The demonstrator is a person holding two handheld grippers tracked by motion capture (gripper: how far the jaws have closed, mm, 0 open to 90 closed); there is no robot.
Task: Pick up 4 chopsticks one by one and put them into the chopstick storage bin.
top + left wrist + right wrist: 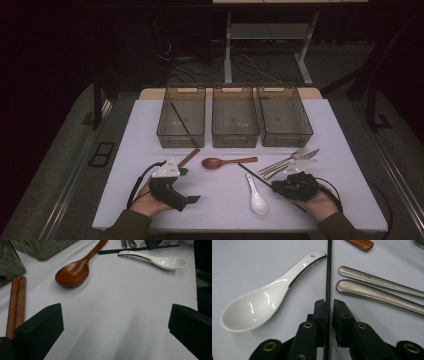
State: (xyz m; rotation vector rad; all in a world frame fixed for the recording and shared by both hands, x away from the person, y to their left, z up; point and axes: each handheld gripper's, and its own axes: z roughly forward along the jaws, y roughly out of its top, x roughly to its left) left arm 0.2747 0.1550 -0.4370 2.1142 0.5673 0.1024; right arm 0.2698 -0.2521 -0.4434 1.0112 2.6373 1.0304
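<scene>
My right gripper (276,187) (329,305) is shut on a black chopstick (250,172) (328,270) that lies on the white table and points towards the bins. A white ceramic spoon (257,199) (262,305) lies just left of it. My left gripper (189,186) (116,315) stands open over bare table, nothing between its jaws. A wooden spoon (215,162) (73,272) lies ahead of it. A pair of brown wooden chopsticks (190,157) (16,302) lies beside its left jaw.
Three clear grey bins stand in a row at the back: left (165,131), middle (235,140), right (300,131). A black chopstick (180,120) leans in the left bin. A metal fork (287,160) and knife (302,155) lie right of the wooden spoon.
</scene>
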